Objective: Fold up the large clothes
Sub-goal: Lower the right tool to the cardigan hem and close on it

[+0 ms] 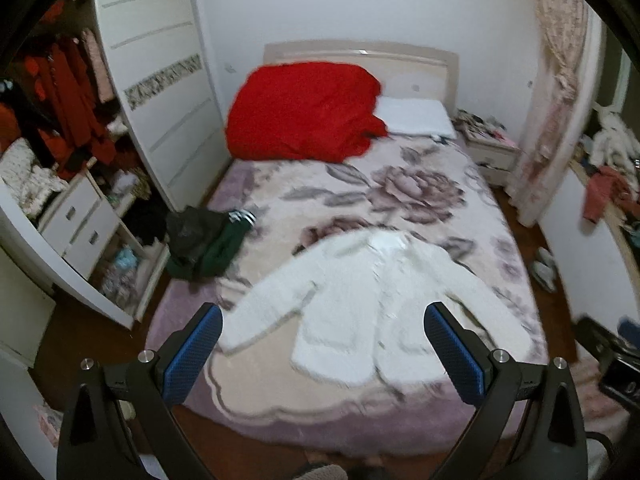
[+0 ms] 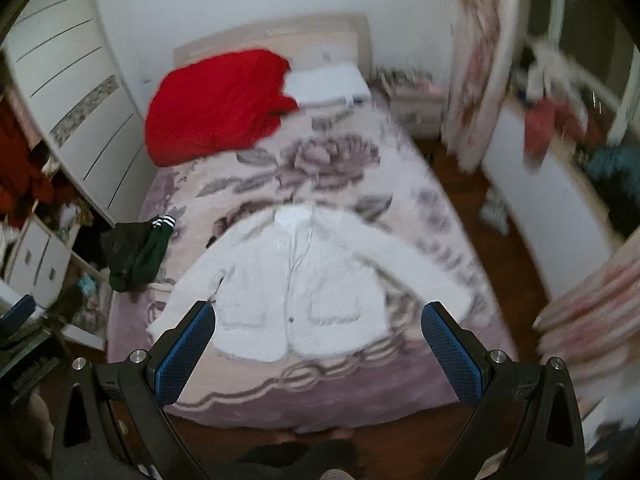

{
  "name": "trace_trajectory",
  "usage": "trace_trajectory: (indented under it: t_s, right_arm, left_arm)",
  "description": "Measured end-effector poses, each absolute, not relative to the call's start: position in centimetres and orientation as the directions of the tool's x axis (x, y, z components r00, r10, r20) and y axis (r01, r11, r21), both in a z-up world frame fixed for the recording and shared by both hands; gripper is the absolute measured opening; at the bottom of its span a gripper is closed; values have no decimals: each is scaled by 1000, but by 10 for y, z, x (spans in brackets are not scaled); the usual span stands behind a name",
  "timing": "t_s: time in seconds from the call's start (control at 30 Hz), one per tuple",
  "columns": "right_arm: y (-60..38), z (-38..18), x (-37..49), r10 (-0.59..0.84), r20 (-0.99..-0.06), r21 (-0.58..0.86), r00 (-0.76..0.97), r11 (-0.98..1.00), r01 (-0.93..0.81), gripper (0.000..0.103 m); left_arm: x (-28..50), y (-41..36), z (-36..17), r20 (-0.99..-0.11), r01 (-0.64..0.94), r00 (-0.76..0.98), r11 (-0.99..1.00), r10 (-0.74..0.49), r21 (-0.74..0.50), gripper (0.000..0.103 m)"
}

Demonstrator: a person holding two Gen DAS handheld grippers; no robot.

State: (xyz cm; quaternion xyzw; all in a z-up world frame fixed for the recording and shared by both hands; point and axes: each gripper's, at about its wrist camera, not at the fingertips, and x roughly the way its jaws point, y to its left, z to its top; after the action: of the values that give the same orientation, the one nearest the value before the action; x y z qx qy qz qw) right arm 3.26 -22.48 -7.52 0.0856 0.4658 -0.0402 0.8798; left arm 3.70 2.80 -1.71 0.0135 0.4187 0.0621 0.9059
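Note:
A white fluffy jacket (image 1: pixel 360 300) lies spread flat, front up, sleeves out to both sides, on the near half of the bed (image 1: pixel 400 200). It also shows in the right wrist view (image 2: pixel 296 284). My left gripper (image 1: pixel 324 316) is open and empty, held above the foot of the bed, short of the jacket. My right gripper (image 2: pixel 318 314) is open and empty too, above the jacket's hem. The left gripper's edge shows at the far left of the right wrist view (image 2: pixel 16 312).
A red quilt (image 1: pixel 304 112) and white pillow (image 1: pixel 416 120) lie at the bed's head. Dark green and black clothes (image 1: pixel 204 244) sit on the bed's left edge. An open wardrobe (image 1: pixel 80 160) stands left, a nightstand (image 1: pixel 492 148), curtain (image 1: pixel 556 92) and cluttered counter (image 1: pixel 608 188) right.

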Motion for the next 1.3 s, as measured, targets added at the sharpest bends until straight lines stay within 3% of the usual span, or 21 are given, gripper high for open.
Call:
trace_trajectory:
  t_s: [0.1, 0.17, 0.2, 0.3, 0.4, 0.53, 0.7, 0.87, 0.9, 0.93, 0.97, 1.0, 1.03, 1.3]
  right_arm:
    - [-256, -139, 56, 10, -874, 163, 486, 948, 273, 100]
    - [-282, -186, 66, -23, -887, 164, 462, 918, 360, 72]
    - [-296, -208, 69, -31, -891, 168, 453, 904, 394, 52]
    - [-351, -280, 77, -25, -910, 220, 414, 818, 532, 53]
    - [-415, -359, 78, 31, -926, 294, 376, 684, 667, 76]
    - [-501, -478, 80, 75, -947, 305, 313, 516, 800, 77]
    - [-606, -624, 92, 140, -922, 388, 362, 307, 869, 77]
    - [-667, -722, 112, 235, -875, 461, 423, 142, 876, 79]
    - [-670, -727, 117, 252, -866, 473, 432, 134, 871, 79]
    - [-673, -728, 122, 254, -863, 481, 437, 148, 864, 72]
    - [-674, -723, 128, 247, -857, 499, 453, 175, 849, 56]
    - [-673, -715, 134, 244, -837, 539, 491, 202, 818, 18]
    - [-672, -705, 140, 247, -840, 537, 484, 244, 808, 11]
    - [-718, -625, 181, 46, -818, 534, 574, 433, 726, 8]
  left_arm:
    - [69, 33, -66, -758, -104, 629, 984, 176, 143, 103]
    - [86, 38, -106, -788, -89, 588, 983, 181, 159, 103]
    - [94, 39, -126, -807, -87, 562, 983, 180, 159, 103]
    - [116, 34, -192, -875, -74, 455, 987, 163, 145, 103]
    - [127, 17, -243, -898, -82, 394, 981, 195, 177, 103]
    - [141, -16, -315, -907, -80, 337, 967, 254, 241, 103]
    - [168, -61, -402, -905, -78, 256, 941, 339, 331, 103]
    - [193, -105, -463, -919, -111, 182, 936, 350, 334, 103]
    - [197, -114, -470, -921, -113, 180, 937, 346, 330, 103]
    - [202, -124, -474, -922, -108, 179, 938, 344, 329, 103]
    - [207, -135, -478, -922, -100, 180, 938, 344, 331, 103]
    - [212, -145, -481, -921, -90, 183, 939, 344, 332, 103]
    - [216, -156, -483, -921, -77, 189, 940, 340, 332, 103]
    - [249, -207, -485, -923, -29, 234, 951, 307, 309, 103]
